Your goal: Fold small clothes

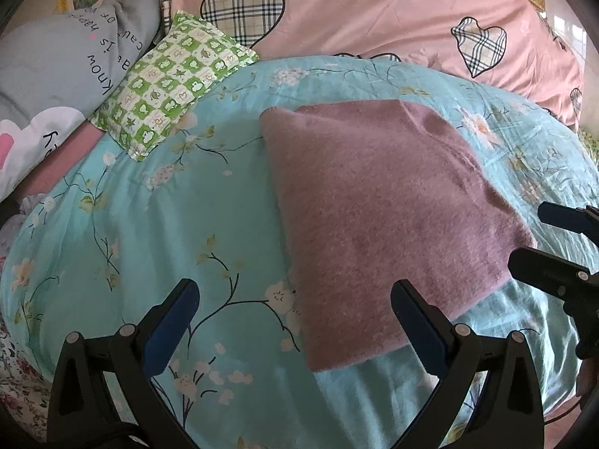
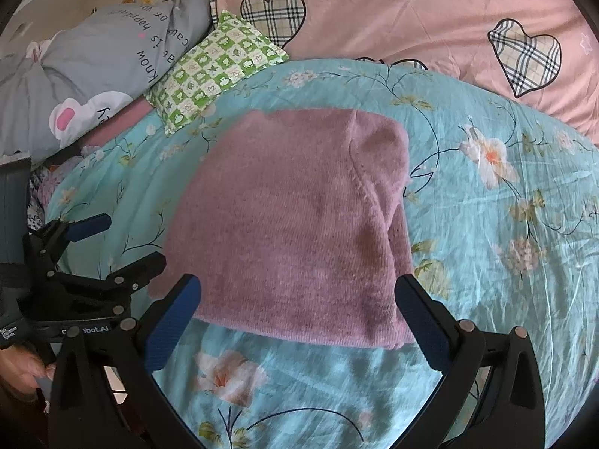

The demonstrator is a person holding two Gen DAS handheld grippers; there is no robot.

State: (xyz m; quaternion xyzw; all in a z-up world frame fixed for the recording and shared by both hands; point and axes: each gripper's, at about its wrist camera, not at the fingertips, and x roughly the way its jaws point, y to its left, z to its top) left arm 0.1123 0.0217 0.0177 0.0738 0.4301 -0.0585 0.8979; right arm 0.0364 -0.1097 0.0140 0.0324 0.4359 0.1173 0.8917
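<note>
A mauve knitted garment (image 1: 385, 217) lies folded into a thick rectangle on the teal floral bedsheet (image 1: 149, 224); it also shows in the right wrist view (image 2: 299, 232). My left gripper (image 1: 295, 314) is open and empty, hovering over the garment's near left corner. My right gripper (image 2: 297, 310) is open and empty, just in front of the garment's near edge. The right gripper also shows at the right edge of the left wrist view (image 1: 543, 239), beside the garment's right corner. The left gripper shows in the right wrist view (image 2: 123, 239), at the garment's left side.
A green checked small pillow (image 1: 176, 82) lies at the back left. A grey printed pillow (image 1: 63, 63) sits behind it. A pink quilt with plaid hearts (image 1: 374, 11) is bunched along the far side of the bed.
</note>
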